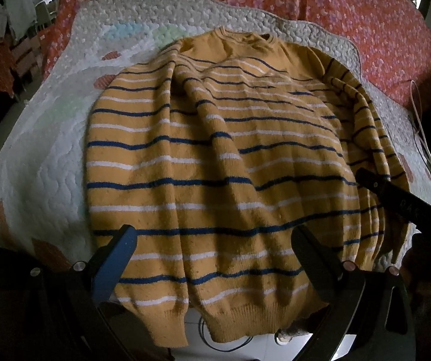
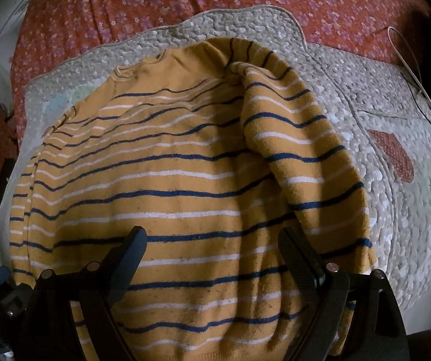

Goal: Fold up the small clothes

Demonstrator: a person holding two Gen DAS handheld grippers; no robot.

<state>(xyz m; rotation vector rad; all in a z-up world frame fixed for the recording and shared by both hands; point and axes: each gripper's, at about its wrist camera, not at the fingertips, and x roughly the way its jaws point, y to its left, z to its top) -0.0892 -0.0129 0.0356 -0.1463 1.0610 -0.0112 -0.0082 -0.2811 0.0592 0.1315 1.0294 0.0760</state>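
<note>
Red floral bed (image 1: pixel 365 15) carries a white quilt (image 1: pixel 50 156) with the striped sweater (image 1: pixel 215 156) flat, sleeves folded in; both grippers (image 1: pixel 215 258) (image 2: pixel 212 258) hover, fingers spread and empty. Next likely needs gripping the hem.

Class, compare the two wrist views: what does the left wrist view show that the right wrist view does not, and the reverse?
Only the left wrist view shows the sweater's ribbed hem hanging over the bed edge, and the right gripper's finger. Only the right wrist view shows the folded-in sleeve close up. Both show the striped sweater on the white quilt, over the red floral sheet.
</note>
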